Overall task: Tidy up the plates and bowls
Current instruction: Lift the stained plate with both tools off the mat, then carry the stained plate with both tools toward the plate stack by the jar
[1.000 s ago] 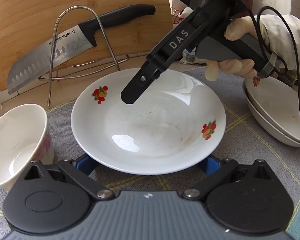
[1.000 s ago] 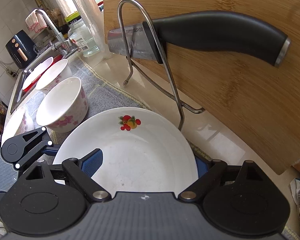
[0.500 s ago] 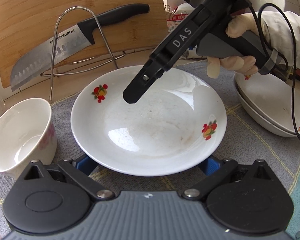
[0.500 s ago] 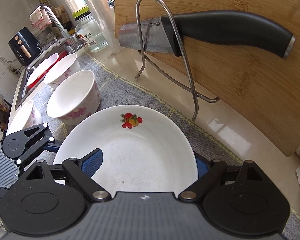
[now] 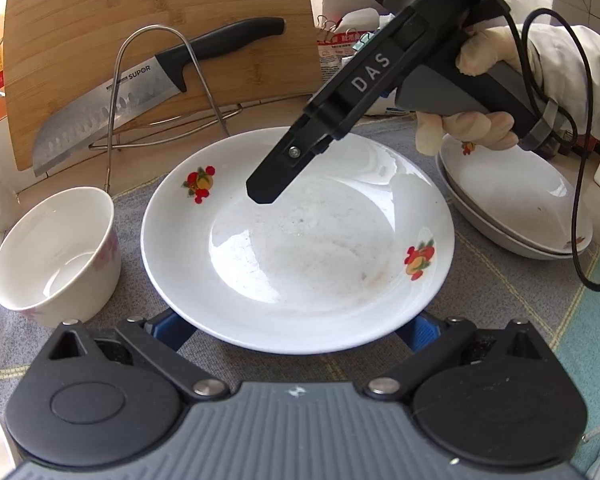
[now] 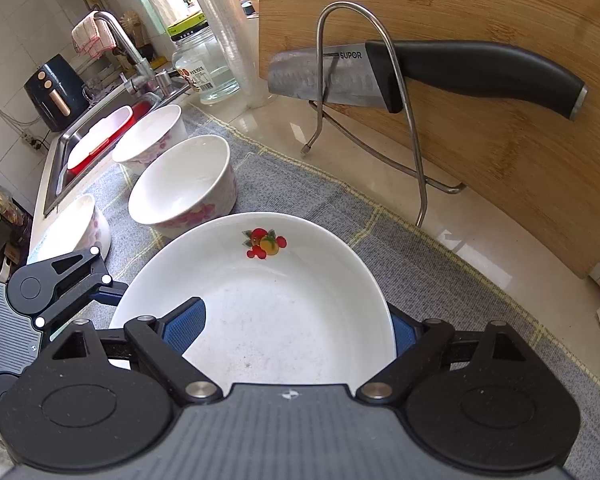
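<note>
A white plate (image 5: 300, 248) with fruit decals hangs above the grey mat, carried between both grippers. My left gripper (image 5: 296, 326) has its blue pads tucked under the plate's near rim, one on each side, largely hidden. My right gripper (image 6: 296, 326) holds the far side: its left pad lies inside the plate (image 6: 268, 312) and its right pad sits outside the rim. In the left wrist view one right finger (image 5: 276, 176) reaches down over the plate. White bowls with pink flowers (image 6: 184, 184) (image 6: 152, 136) stand to the left. A stack of plates (image 5: 516, 200) lies to the right.
A bamboo cutting board (image 5: 100, 20) leans at the back with a knife (image 5: 112, 112) in a wire rack (image 5: 156, 64). The nearest bowl (image 5: 56, 252) stands close to the plate's left rim. A sink (image 6: 96, 136) and tap lie far left. A gloved hand (image 5: 472, 60) holds the right gripper.
Both grippers have risen and drawn back together with the plate between them. The board, knife and bowl have slid away in both views; the plate keeps its place between the fingers.
</note>
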`<state>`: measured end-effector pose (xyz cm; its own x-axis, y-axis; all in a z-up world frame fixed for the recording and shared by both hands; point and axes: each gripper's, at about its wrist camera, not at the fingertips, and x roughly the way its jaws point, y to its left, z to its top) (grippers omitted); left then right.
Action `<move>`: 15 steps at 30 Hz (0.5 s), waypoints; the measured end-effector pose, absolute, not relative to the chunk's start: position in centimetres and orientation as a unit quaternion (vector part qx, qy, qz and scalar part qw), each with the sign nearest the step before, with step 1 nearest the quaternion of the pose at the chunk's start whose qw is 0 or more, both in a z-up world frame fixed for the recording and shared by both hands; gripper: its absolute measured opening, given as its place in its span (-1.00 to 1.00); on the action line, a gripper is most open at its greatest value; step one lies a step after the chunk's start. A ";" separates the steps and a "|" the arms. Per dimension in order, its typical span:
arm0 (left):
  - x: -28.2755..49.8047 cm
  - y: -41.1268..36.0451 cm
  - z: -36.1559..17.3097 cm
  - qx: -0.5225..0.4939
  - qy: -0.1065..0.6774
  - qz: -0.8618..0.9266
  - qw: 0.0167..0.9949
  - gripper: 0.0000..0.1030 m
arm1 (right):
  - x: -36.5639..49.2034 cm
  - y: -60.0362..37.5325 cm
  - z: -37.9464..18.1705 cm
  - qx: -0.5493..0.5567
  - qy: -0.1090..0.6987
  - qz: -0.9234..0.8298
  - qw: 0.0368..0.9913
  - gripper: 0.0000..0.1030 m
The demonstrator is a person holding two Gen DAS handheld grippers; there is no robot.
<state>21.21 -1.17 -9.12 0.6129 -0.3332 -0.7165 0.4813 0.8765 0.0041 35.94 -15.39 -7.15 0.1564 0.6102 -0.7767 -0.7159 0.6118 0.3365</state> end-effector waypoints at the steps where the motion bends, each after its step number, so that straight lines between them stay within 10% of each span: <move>1: 21.1 -1.2 -9.0 0.097 0.377 -0.229 0.892 0.97 | 35.7 -15.3 -7.1 -0.055 0.480 0.437 0.759 0.84; 15: 18.6 -1.0 -7.8 0.100 0.382 -0.245 0.886 0.97 | 32.4 -15.7 -5.8 -0.046 0.478 0.428 0.765 0.84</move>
<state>18.61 -0.96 -7.81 0.5892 -0.3567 -0.7250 0.5097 0.8603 -0.0090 32.40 -15.73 -5.81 0.1759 0.6114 -0.7715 -0.6992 0.6293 0.3393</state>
